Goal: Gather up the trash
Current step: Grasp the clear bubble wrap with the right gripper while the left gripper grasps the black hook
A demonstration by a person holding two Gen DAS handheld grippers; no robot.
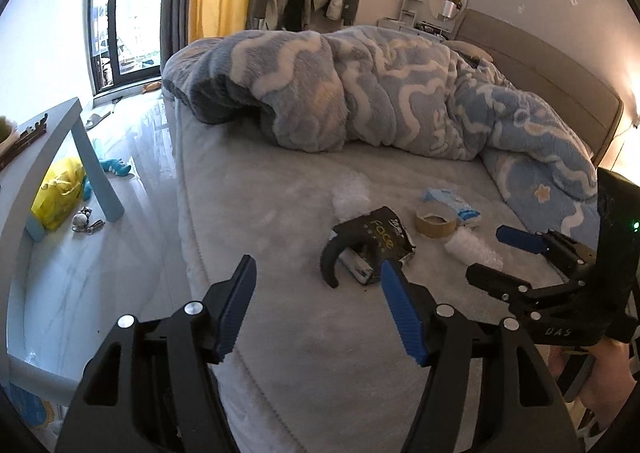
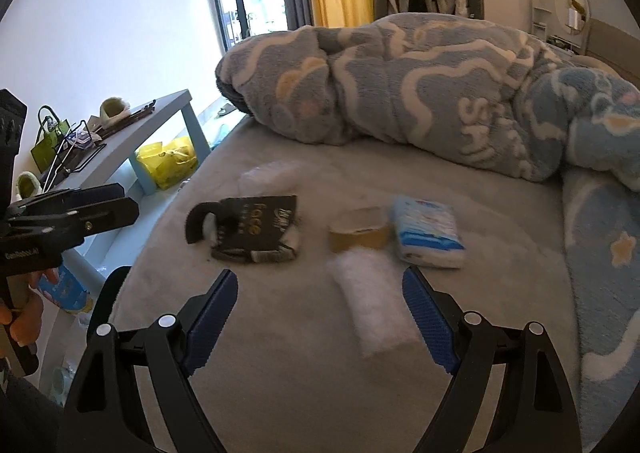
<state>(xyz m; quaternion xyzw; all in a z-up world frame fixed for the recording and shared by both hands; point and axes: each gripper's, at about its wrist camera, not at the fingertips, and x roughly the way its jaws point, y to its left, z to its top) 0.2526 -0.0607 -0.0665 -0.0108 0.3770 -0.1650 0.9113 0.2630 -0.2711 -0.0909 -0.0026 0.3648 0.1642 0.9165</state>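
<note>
Approaching the trash on the bed (image 1: 280,189); nothing is picked up yet, so I judge this the reach before the first grasp.

Left wrist view: left tool (image 1: 318,307) has its jaws spread and nothing between them. It hangs over the near edge of the bed, short of a black packet (image 1: 380,241) printed "face", which has a curved hook-shaped tab at its left end. Beyond the packet lies a roll of brown tape (image 1: 435,220), flat on its side, and just behind that a white-and-blue pack (image 1: 452,205). A pale wad of bubble wrap (image 1: 472,249) sits toward the right edge, near the right tool (image 1: 490,253), which enters from that side. A second pale wad (image 1: 350,195) lies behind the packet.

Right wrist view: right tool (image 2: 320,317) also spread, empty. The bubble wrap (image 2: 374,301) lies lengthwise just ahead of the jaws, nearer the right finger, not touched. Tape (image 2: 358,233) and pack (image 2: 430,233) sit behind it, packet (image 2: 256,229) to the left, toward the bed's left edge.

Next move, as I judge it: each tool must go forward and down, left onto the packet, right astride the wrap, then close. Wrap looks soft and light; it should crush, so a gentle squeeze will do.
</note>
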